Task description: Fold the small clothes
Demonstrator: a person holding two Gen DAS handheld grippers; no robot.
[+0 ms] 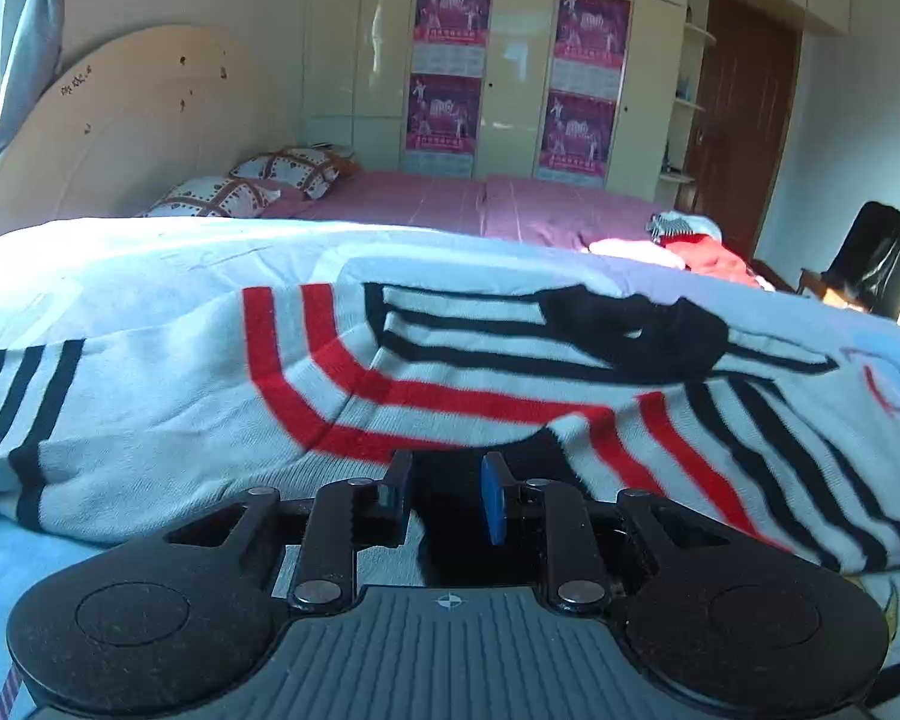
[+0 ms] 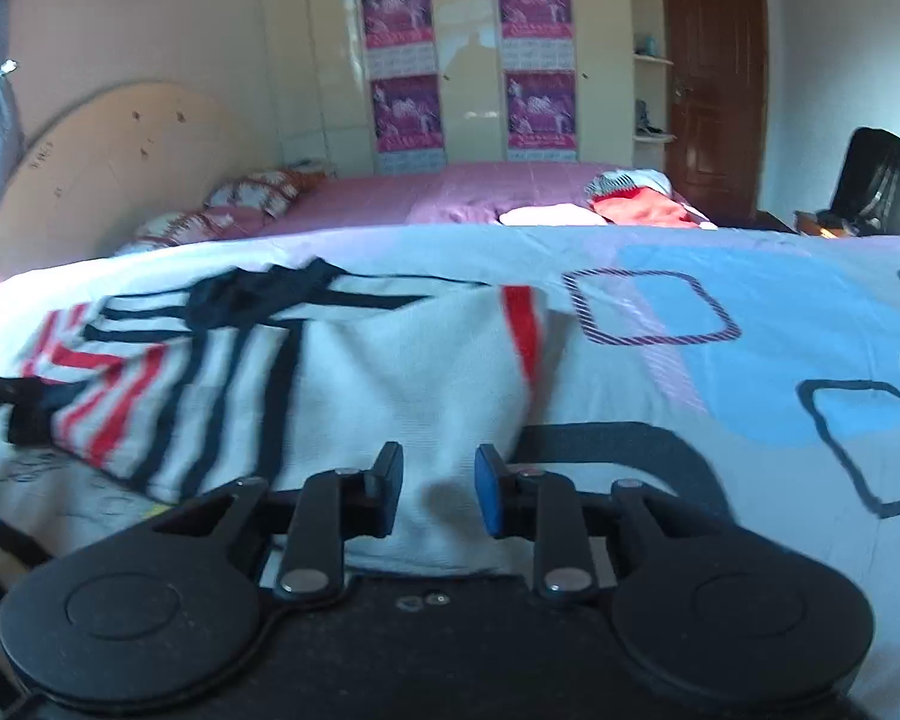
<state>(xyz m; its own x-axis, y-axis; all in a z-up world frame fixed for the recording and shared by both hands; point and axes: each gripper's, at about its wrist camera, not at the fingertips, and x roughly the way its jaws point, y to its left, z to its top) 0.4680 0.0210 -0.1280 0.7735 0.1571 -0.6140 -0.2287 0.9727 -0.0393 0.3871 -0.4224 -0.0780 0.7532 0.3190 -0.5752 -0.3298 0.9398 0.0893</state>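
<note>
I have the bed (image 1: 120,276) filling both views, its pale blue cover (image 2: 750,312) printed with squares, and a pink sheet (image 1: 450,204) running back to the pillows (image 1: 258,186) and the wardrobe (image 1: 510,72). A small heap of other clothes (image 2: 630,204) waits at the far side, well apart from my work.

The piece I am folding is the striped sweater (image 1: 450,372), white knit with red and dark bands, lying across the cover just ahead of both tools. It looks partly folded, with one side doubled over near the middle.

My left gripper (image 1: 447,495) sits low at the sweater's near edge. Its jaws stand slightly parted and I see no cloth pinched between the pads, so I read it as released. My right gripper (image 2: 438,489) is over the white end of the sweater (image 2: 390,396), parted about the same, the knit visible beneath the gap but not clamped.

My worry is the next pinch. The jaws are barely apart, so closing here could catch only the top layer, or snag the cover too, and drag the fold crooked. The right view is blurred, so I would steady that hand first.
</note>
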